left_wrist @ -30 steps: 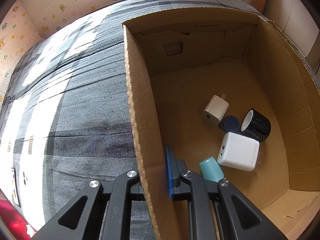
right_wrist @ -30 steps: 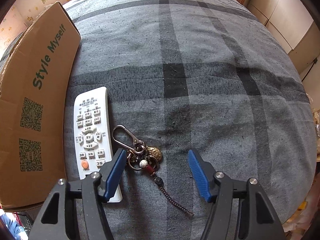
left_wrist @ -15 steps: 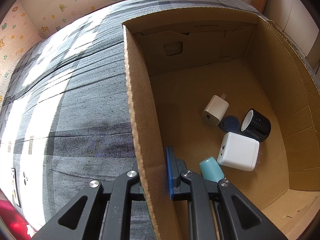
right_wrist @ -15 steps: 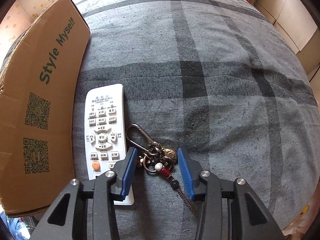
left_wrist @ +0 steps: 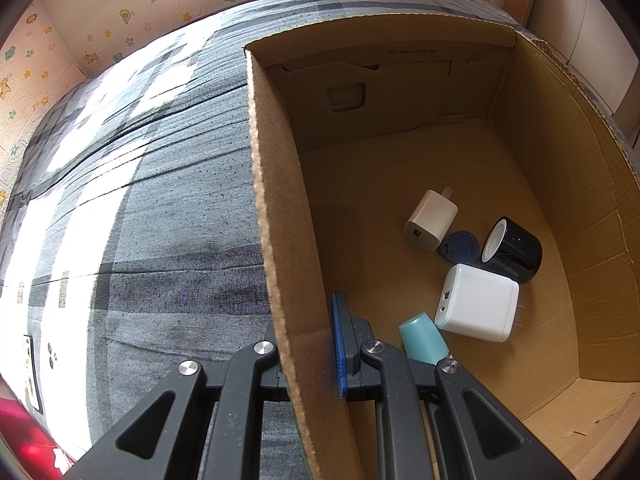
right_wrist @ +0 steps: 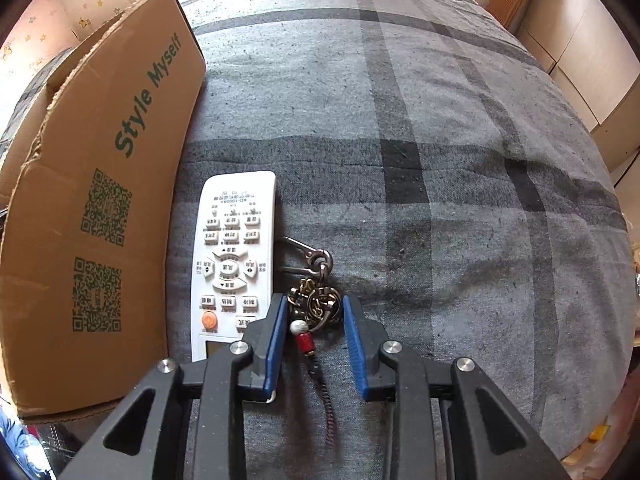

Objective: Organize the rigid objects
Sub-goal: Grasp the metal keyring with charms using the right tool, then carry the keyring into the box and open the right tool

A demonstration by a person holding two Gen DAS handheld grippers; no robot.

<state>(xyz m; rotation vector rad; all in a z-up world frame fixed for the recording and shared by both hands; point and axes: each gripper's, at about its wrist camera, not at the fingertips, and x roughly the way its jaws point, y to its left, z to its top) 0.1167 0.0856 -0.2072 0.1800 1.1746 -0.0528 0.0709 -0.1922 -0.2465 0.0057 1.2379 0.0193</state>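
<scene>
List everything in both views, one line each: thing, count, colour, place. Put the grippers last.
cardboard box: 1, brown, on the bedspread, open top
white chargers: 2, white, on the box floor
black cup: 1, black with white inside, lying on its side in the box
blue round tag: 1, dark blue, between the chargers
teal cup: 1, teal, box floor, nearest the gripper
remote control: 1, white, beside the box's outer wall
keychain: 1, metal with red bead, right of the remote
bedspread: 1, grey plaid, under everything
left gripper: 1, black with blue pads, clamped on the box wall
right gripper: 1, same colours, jaws closing around the keychain
</scene>
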